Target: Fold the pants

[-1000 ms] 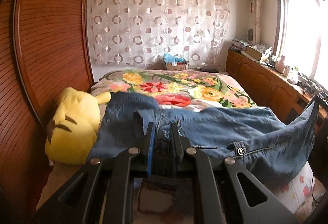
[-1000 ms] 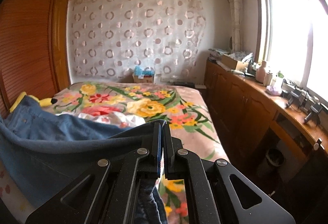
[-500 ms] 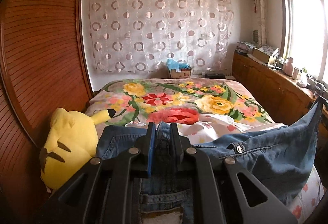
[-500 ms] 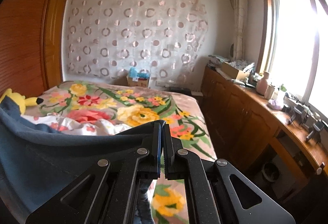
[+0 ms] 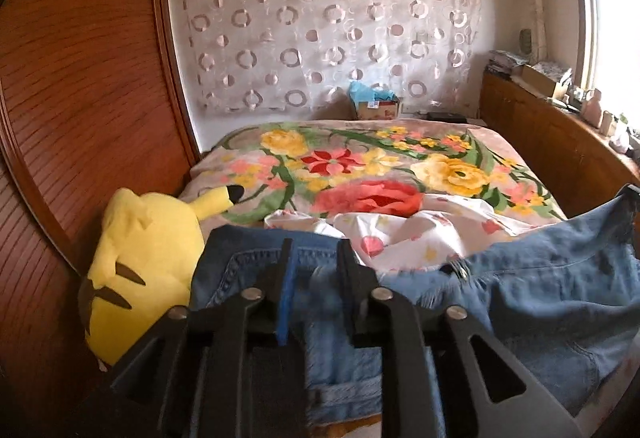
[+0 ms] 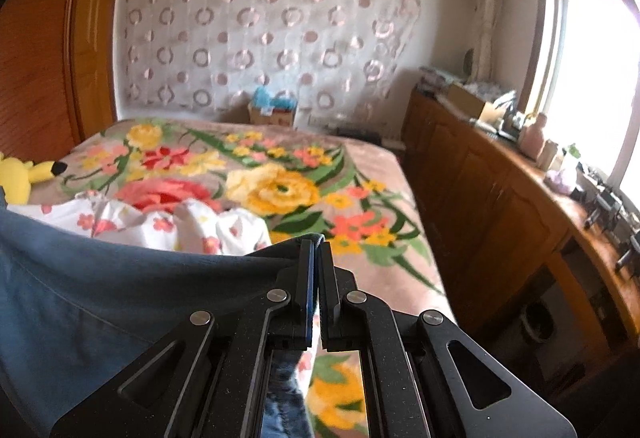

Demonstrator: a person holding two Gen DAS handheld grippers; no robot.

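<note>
Both cams ride low on the grippers at the near end of the bed [image 5: 400, 173], facing the circle-print curtain [image 5: 328, 25] on the far wall. Left one hugs the wooden wardrobe [image 5: 80, 85], right one the window [image 6: 592, 49] side. They share the bedspread, curtain and yellow plush [image 6: 16, 177].

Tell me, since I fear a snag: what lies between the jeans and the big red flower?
A crumpled white flowered sheet lies between the jeans and the red flower, clearest in the left wrist view.

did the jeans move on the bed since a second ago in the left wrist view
Yes. The jeans have come back toward the camera: they covered the red flower on the blanket before, and now it shows fully beyond them.
</note>
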